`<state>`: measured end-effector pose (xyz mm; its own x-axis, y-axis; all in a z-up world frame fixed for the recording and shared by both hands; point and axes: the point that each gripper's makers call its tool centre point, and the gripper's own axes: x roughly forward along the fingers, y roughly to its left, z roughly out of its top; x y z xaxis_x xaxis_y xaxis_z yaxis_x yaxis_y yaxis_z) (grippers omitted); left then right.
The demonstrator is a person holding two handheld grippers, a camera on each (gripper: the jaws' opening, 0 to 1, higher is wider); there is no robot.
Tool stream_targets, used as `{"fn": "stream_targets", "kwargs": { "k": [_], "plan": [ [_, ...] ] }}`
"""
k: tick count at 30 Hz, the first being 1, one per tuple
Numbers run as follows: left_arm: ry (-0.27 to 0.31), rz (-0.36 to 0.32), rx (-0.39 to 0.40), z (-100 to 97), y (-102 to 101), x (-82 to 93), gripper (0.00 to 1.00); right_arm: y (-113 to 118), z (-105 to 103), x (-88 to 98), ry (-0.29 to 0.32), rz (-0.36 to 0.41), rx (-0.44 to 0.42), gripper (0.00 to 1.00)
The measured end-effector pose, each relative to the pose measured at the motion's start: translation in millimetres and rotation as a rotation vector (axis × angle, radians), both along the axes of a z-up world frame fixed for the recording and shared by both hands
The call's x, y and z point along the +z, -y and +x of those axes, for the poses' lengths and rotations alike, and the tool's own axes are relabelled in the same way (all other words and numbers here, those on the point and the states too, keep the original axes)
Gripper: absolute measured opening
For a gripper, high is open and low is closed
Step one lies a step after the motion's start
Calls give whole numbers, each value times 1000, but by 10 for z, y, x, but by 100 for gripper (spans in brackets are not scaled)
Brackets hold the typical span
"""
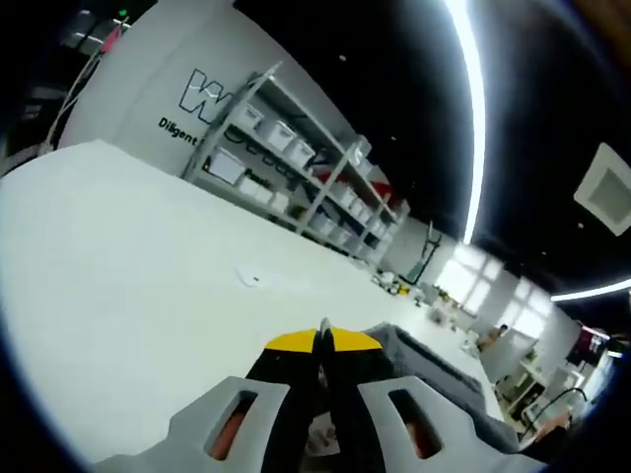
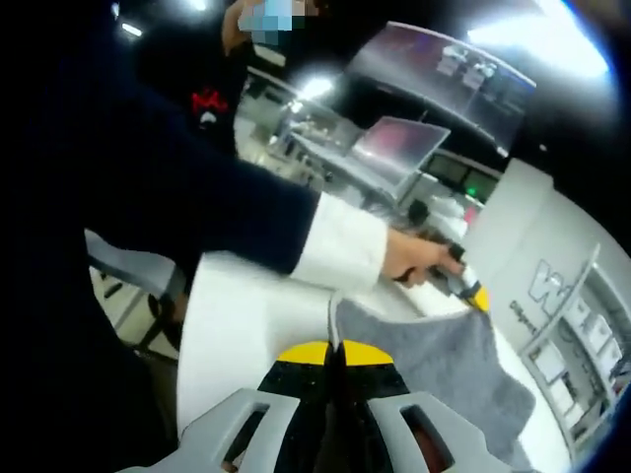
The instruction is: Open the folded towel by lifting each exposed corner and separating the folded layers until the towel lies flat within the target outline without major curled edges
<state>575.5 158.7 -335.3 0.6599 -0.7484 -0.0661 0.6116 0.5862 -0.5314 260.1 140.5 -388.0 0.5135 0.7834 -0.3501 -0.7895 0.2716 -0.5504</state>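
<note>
Though edge-pinched, grey towel (image 2: pixel 449 370) mostly behind right hand-held gripper (image 2: pixel 335 347).

A large open-plan lab or workshop, lit by long ceiling light strips (image 1: pixel 473 108). Metal shelving (image 1: pixel 296 172) stacked with storage bins lines a white wall carrying partial printed lettering (image 1: pixel 202 94), beside a broad white table (image 1: pixel 118 256). Further workbenches (image 2: pixel 335 158) and monitor screens (image 2: pixel 399 143) fill the dim background.

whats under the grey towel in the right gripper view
The white table shows beside and below the lifted grey towel. What lies directly beneath it is covered by the cloth.
</note>
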Motion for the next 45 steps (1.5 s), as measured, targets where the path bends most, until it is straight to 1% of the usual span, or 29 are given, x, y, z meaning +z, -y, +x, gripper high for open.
{"fn": "stream_targets", "kwargs": {
  "k": [4, 6, 10, 13, 15, 19, 21, 24, 28, 31, 33, 37, 41, 45],
  "plan": [
    [24, 34, 6, 31, -54, 21, 2, -66, 9, -35, 15, -22, 2, 0],
    [30, 40, 6, 51, -107, 22, 2, -155, 53, -28, 16, -25, 2, 0],
    [35, 59, 18, 62, -213, 7, 2, -254, 104, -52, 16, -32, -3, 0],
    [38, 57, 28, 38, -275, 13, 2, -314, 104, -66, 21, -39, -3, 0],
    [38, 61, 34, 73, -329, 14, 2, -354, 102, -67, 21, -37, -2, 0],
    [41, 79, 46, 96, -407, -2, 2, -443, 90, -87, 23, -42, 3, 0],
    [40, 94, 53, 57, -422, -29, 2, -479, 80, -94, 25, -45, 8, 0],
    [32, 108, 65, 75, -484, -53, 2, -536, 50, -85, 33, -56, 14, 0],
    [30, 102, 73, 80, -569, -35, 2, -592, 23, -51, 38, -47, 17, 0],
    [22, 104, 76, 76, -609, -48, 2, -633, 32, -65, 37, -45, 22, 0],
    [-6, 104, 89, 95, -662, -84, 2, -662, 43, -89, 33, -45, 24, 0],
    [-19, 92, 89, 92, -722, -86, 2, -706, 61, -111, 26, -38, 26, 0],
    [-46, 88, 96, 38, -797, -100, 2, -751, 91, -127, 13, -20, 25, 0],
    [-51, 88, 105, -16, -866, -99, 2, -818, 105, -119, 6, -1, 29, 0]
  ]
}}
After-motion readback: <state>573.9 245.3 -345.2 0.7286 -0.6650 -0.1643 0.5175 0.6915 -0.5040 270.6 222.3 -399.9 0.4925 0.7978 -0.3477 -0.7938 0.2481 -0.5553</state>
